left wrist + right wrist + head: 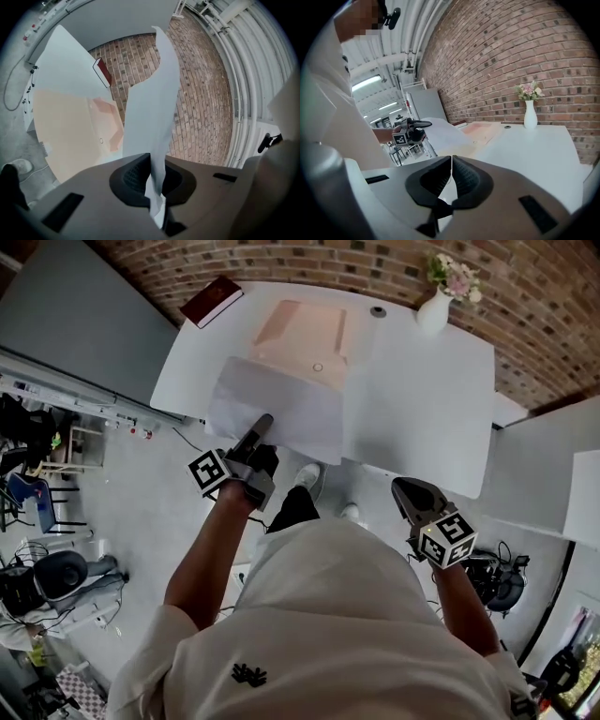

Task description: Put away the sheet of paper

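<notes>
The white sheet of paper (281,404) hangs lifted over the near edge of the white table (422,399). My left gripper (263,421) is shut on its near edge. In the left gripper view the sheet (152,108) stands up from between the closed jaws of that gripper (152,161). Just beyond the sheet, an open peach folder (305,334) lies flat on the table; the folder (75,126) sits left of the sheet in the left gripper view. My right gripper (412,493) hovers off the table's near side, shut and empty (451,159).
A dark red book (212,300) lies at the table's far left corner. A white vase with flowers (434,307) stands at the far right, near a small round grommet (378,311). A brick wall runs behind the table. The person's shoes show under the near edge.
</notes>
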